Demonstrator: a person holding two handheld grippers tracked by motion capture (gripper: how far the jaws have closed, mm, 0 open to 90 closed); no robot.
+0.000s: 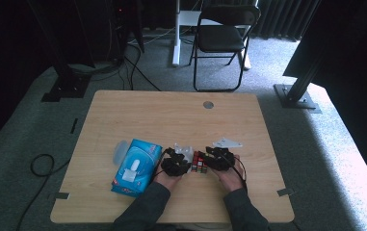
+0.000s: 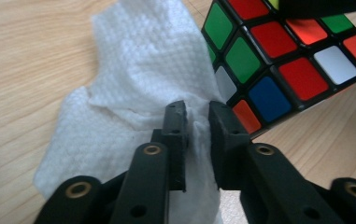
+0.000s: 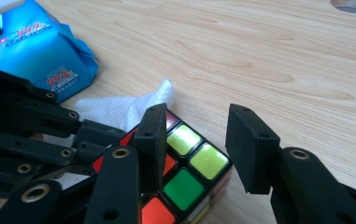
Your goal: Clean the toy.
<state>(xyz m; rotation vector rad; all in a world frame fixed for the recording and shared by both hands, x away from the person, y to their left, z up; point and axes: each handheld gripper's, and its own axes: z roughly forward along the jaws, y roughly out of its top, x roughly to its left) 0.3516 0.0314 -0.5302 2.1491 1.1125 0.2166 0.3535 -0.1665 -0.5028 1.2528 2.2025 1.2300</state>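
On table point(image 1: 123, 115), left tool point(image 2: 196, 120) pinching tissue point(image 2: 133, 74), cube point(image 2: 283, 60) beside right tool point(image 3: 199, 140)

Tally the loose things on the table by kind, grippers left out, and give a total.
Puzzle cube: 1
White wipe: 1
Blue wipe pack: 1
Total: 3
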